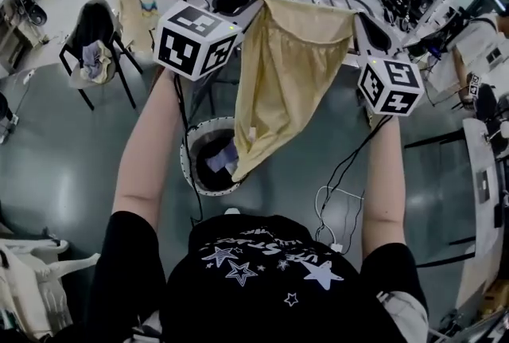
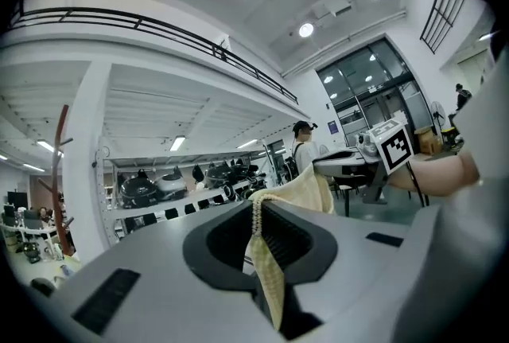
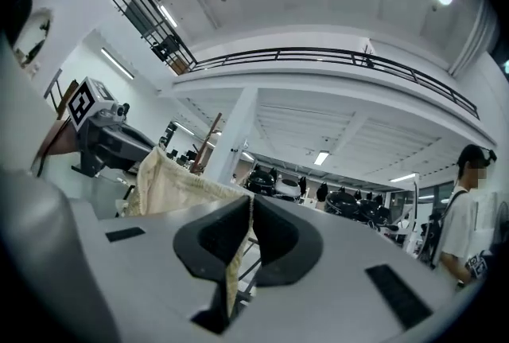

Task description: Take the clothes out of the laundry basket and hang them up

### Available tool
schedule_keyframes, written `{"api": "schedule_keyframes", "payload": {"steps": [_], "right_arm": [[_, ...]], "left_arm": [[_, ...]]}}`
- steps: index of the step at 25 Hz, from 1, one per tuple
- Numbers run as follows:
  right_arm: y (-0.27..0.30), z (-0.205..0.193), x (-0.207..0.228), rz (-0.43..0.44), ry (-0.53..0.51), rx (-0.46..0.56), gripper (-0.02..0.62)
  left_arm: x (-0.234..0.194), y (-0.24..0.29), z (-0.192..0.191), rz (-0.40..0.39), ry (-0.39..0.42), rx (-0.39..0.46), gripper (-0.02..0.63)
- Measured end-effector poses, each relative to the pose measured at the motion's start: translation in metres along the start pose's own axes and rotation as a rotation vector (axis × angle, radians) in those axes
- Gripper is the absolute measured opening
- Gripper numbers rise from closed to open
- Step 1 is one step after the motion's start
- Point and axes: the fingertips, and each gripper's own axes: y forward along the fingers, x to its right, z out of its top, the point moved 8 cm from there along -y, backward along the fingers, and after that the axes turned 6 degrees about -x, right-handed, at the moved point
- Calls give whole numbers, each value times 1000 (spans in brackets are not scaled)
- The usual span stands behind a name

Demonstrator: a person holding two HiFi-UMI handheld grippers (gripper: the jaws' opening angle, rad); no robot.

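One limp yellow garment point(image 1: 286, 71) — gathered waistband — pinched by left claw point(image 2: 256, 204), right claw point(image 3: 250, 200).

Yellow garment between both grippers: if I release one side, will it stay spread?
Probably not: the yellow garment sags in loose folds between the left gripper and right gripper, so it looks floppy. It seems light, since small edge pinches carry it.

pale yellow garment point(image 1: 285, 79), black star-printed shirt point(image 1: 270, 270)
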Motion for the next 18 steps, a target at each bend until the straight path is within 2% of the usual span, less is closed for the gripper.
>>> {"api": "schedule_keyframes", "payload": {"steps": [4,9,13,18], "right_arm": [[12,-19,24,-63,27,26,25],[25,2,46,-100,5,22,25],[85,-30,65,-51,49,36,26],[172,-80,123,61,88,27,25]], "left_arm": [[-1,38,-5,-39,24,11,48],[-15,61,12,-60,11,43,48],[-46,108,-13,-36,3,-5,48],[-69,196,-29,44,-37,-79,48]]}}
